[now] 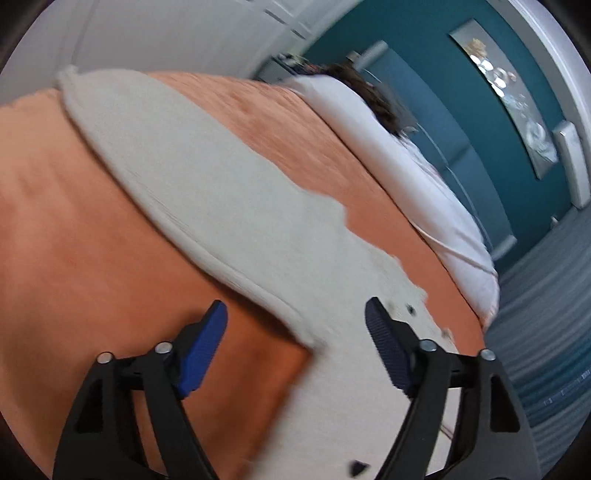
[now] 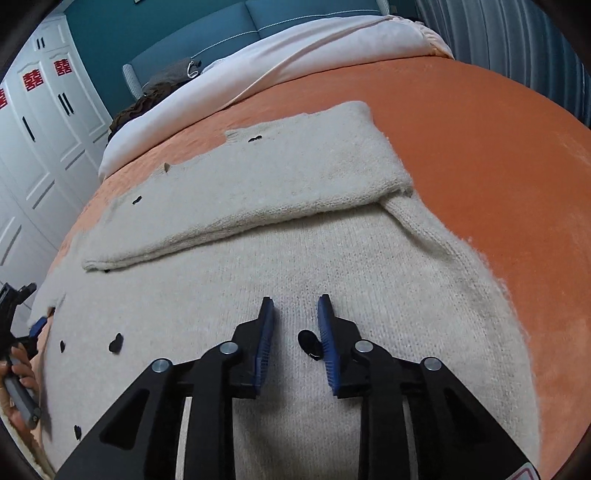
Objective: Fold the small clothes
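Cream knit sweater [image 2: 295, 280] is what you are working on, and it lies spread flat on the orange bedspread [image 2: 498, 166] that covers the whole bed, one sleeve [image 2: 240, 206] already folded across its body. Around you the room is teal-walled [image 1: 424, 48], with white wardrobe doors [image 2: 40, 147] carrying red paper cut-outs off to one side, and a padded teal headboard [image 2: 229, 29] behind the bed. A white duvet [image 2: 295, 48] is bunched along the head of the mattress, with something dark and rumpled beside it (too blurred to name). A framed picture [image 1: 506, 96] hangs on the teal wall in your left wrist view, and a grey ribbed surface [image 1: 546, 317] runs past the bed's edge.

Small black heart shapes [image 2: 115, 343] dot the knit near its ragged edge.

Your left gripper [image 1: 295, 314] has its blue pads [image 1: 203, 350] spread wide apart, hovering over the sweater's hem corner where cream meets orange; nothing is between them. From the right wrist view you can see it at the far left edge, with your hand [image 2: 22, 373] around its handle.

Your right gripper [image 2: 295, 306] sits over the middle of the sweater's body with its jaws only narrowly parted, gripping nothing; a black heart lies just by the right pad.
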### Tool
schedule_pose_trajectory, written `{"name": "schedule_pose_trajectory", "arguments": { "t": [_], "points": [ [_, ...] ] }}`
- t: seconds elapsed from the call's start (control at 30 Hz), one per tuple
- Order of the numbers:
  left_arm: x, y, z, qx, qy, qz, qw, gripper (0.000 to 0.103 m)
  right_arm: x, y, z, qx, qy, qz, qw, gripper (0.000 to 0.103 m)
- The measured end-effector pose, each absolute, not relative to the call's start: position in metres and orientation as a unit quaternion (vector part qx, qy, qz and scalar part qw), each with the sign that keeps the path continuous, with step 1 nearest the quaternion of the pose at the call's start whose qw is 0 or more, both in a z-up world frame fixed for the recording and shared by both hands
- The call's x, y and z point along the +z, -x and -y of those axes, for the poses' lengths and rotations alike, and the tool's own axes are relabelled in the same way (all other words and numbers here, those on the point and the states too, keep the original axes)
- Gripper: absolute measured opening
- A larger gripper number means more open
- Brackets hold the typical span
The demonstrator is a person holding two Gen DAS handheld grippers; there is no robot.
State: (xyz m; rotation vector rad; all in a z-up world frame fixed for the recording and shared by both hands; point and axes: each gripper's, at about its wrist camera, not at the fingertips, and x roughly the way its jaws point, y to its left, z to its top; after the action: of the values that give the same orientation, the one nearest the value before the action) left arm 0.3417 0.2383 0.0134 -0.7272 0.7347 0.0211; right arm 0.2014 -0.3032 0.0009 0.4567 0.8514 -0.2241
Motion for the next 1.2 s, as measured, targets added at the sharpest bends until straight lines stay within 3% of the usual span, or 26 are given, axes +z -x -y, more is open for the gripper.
{"name": "schedule_pose_trajectory", "arguments": {
  "t": [0.2,0.33,0.4,0.47,0.5,0.7,0.9,1.0,1.07,1.2],
  "points": [
    [0.01,-0.363,-0.394,0.203,0.394,-0.32,0.837,0.085,-0.001,-0.201,0.292,-0.117,-0.186,-0.402,0.889,0.031],
    [0.012,-0.383,-0.419,0.217,0.406,-0.313,0.831,0.084,-0.003,-0.201,0.289,-0.123,-0.17,-0.399,0.893,0.034],
    [0.017,-0.401,-0.413,0.206,0.381,-0.335,0.837,0.062,-0.004,-0.201,0.291,-0.122,-0.171,-0.398,0.893,0.036],
    [0.014,-0.414,-0.413,0.188,0.374,-0.363,0.833,0.015,-0.005,-0.201,0.292,-0.119,-0.175,-0.396,0.894,0.037],
    [0.018,-0.416,-0.41,0.183,0.371,-0.365,0.834,0.012,-0.006,-0.2,0.292,-0.118,-0.178,-0.394,0.894,0.037],
    [0.106,-0.415,-0.318,0.065,0.303,-0.292,0.905,0.011,-0.007,-0.198,0.295,-0.113,-0.187,-0.386,0.896,0.038],
    [0.182,-0.393,-0.104,-0.165,0.204,-0.274,0.925,0.012,-0.008,-0.195,0.301,-0.103,-0.205,-0.378,0.897,0.038],
    [0.151,-0.375,0.002,-0.238,0.178,-0.324,0.898,0.021,-0.007,-0.193,0.303,-0.096,-0.215,-0.376,0.897,0.04],
    [0.111,-0.359,0.05,-0.243,0.161,-0.364,0.885,0.05,-0.007,-0.193,0.305,-0.088,-0.222,-0.373,0.896,0.042],
    [0.048,-0.33,0.063,-0.214,0.19,-0.423,0.86,0.055,-0.006,-0.192,0.309,-0.069,-0.237,-0.367,0.897,0.05]
  ]
}}
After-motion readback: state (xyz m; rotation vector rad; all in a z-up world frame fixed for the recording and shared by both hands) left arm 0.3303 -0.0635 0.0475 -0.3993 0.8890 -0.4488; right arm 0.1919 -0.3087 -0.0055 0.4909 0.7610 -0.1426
